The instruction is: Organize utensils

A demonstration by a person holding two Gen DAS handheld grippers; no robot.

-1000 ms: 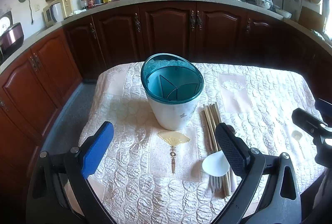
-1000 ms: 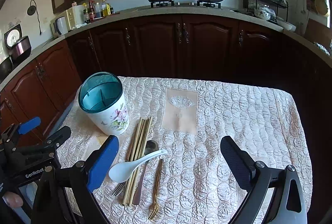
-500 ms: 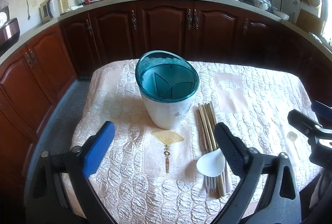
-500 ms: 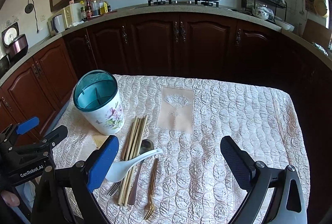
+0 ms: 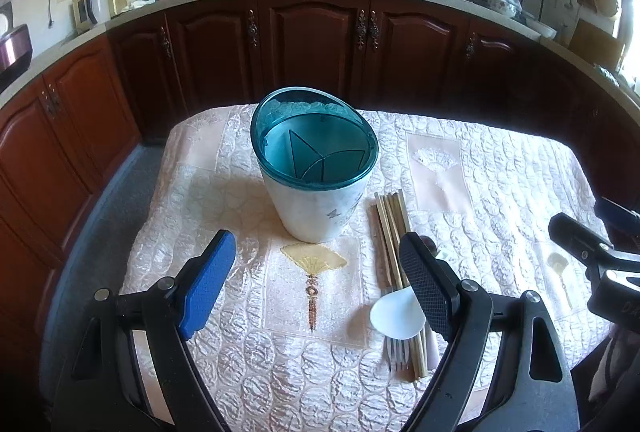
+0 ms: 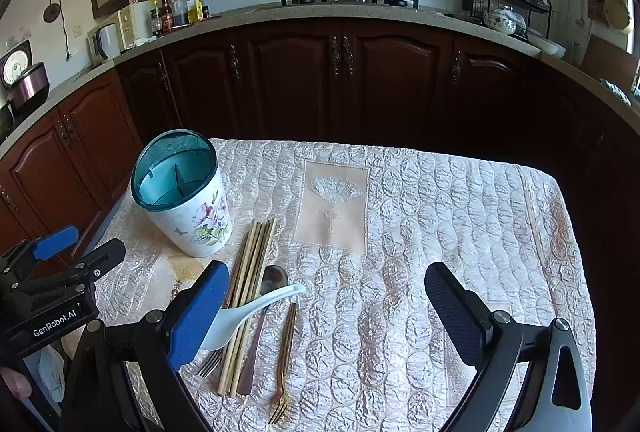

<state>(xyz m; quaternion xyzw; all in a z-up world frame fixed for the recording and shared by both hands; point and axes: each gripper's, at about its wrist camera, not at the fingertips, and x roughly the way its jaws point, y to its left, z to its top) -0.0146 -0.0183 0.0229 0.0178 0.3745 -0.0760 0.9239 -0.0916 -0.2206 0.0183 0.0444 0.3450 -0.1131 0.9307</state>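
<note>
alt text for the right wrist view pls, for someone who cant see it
The open right gripper hovers over a quilted table, holding nothing. At left stands an empty teal-rimmed floral utensil holder; beside it lie chopsticks, a white spoon, a metal spoon and a gold fork.

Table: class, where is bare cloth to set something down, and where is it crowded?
Bare: the cloth right of the gold fork, and the strip left of the holder. Crowded: chopsticks, white spoon and forks piled beside the holder.
</note>
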